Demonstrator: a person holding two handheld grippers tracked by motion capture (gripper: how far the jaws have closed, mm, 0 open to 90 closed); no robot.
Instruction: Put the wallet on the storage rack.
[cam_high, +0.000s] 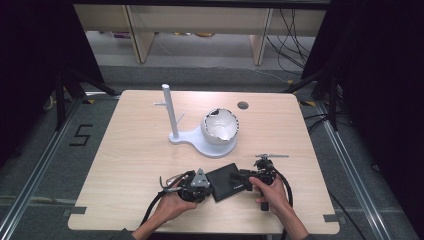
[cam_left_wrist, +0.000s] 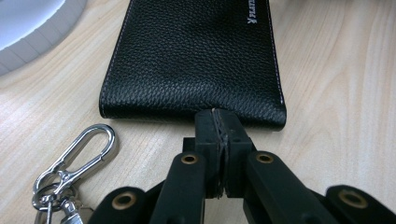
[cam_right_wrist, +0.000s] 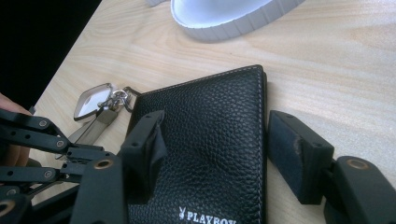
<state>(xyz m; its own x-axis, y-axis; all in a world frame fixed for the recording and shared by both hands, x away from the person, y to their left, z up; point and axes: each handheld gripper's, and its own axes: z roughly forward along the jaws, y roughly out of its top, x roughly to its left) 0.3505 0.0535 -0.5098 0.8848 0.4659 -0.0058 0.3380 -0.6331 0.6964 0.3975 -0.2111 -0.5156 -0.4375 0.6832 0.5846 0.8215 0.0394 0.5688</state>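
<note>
A black pebbled-leather wallet with pale stitching (cam_high: 226, 181) lies flat on the light wooden table (cam_high: 130, 165), near the front edge, between the two hand-held grippers. The left gripper (cam_left_wrist: 218, 122), held in the person's left hand (cam_high: 172, 204), has its two black jaws pressed together at the wallet's near edge; whether a sliver of leather lies between them cannot be told. Just beside this gripper, a silver metal carabiner clip with key ring (cam_left_wrist: 74, 163) rests on the table, close to the wallet's corner but apart from it. The right gripper (cam_right_wrist: 217, 156), held in the right hand (cam_high: 270, 192), has its jaws spread apart, one over the wallet's face, the other beside its stitched edge, neither clamped on it. White printed lettering and a small logo (cam_right_wrist: 208, 216) mark the wallet near this gripper. Farther back, a white stand with a flat base, upright post and short pegs (cam_high: 172, 117) carries a white cracked-looking bowl (cam_high: 220, 126), well apart from the wallet
</note>
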